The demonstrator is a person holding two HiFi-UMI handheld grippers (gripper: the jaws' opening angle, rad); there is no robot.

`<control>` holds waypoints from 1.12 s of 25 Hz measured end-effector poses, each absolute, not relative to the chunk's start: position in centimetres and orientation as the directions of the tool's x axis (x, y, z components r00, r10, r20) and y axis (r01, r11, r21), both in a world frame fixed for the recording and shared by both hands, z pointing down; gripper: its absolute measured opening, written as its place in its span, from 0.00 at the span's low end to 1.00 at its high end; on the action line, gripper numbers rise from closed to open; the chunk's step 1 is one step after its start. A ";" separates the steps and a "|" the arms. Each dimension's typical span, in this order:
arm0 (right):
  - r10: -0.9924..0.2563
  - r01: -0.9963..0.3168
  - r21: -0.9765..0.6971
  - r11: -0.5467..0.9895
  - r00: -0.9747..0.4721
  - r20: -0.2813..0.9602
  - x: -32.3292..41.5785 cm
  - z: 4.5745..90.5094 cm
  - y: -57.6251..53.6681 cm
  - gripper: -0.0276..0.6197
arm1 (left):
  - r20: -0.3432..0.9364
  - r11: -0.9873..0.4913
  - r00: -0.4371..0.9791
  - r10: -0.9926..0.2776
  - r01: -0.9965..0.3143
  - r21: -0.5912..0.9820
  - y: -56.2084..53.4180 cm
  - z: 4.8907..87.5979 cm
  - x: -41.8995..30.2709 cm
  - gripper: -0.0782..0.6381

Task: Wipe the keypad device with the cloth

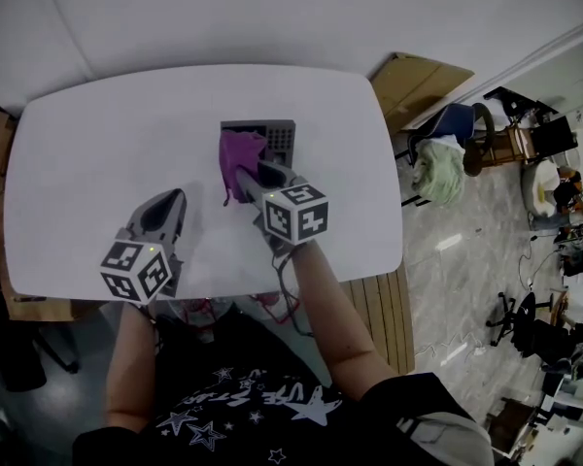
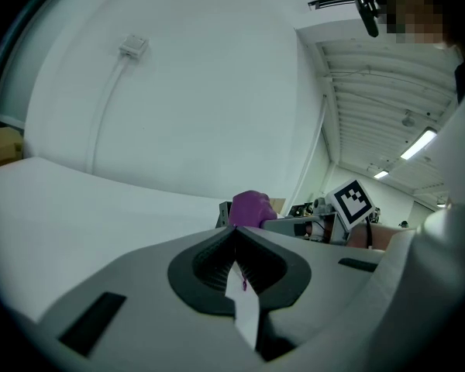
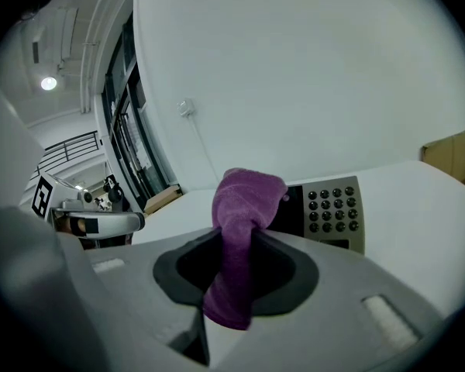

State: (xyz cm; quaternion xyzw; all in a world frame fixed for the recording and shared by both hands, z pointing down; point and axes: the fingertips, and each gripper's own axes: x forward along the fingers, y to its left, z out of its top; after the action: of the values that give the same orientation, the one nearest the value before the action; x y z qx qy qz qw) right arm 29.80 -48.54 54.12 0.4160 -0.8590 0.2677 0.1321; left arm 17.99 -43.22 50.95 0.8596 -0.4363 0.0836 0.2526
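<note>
A grey keypad device (image 1: 267, 141) lies flat on the white table (image 1: 97, 144), its round buttons on the right side (image 3: 333, 205). My right gripper (image 1: 248, 175) is shut on a purple cloth (image 1: 238, 158), which bunches over the device's left part (image 3: 244, 200) and covers the dark screen area. My left gripper (image 1: 170, 207) rests to the left of the device, jaws together with nothing between them (image 2: 234, 235). From the left gripper view the cloth (image 2: 250, 208) and the right gripper's marker cube (image 2: 351, 200) show ahead.
The table ends close behind the device toward the white wall. A cardboard box (image 1: 423, 81) leans at the table's right rear corner. Chairs and clutter (image 1: 466, 149) stand on the floor to the right. A wall cable (image 2: 112, 91) runs down behind the table.
</note>
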 end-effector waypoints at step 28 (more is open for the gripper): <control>-0.690 -0.856 -0.310 0.415 -0.518 0.506 34.6 56.0 -51.4 0.19 | 0.385 -0.490 0.613 -0.690 -0.787 0.374 -43.6 51.8 19.9 0.12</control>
State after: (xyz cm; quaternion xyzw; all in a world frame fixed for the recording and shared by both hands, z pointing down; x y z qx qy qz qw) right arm 34.60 -51.42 55.98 0.4670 -0.8273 0.2727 0.1517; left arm 19.85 -43.62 51.84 0.8583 -0.4304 0.0918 0.2640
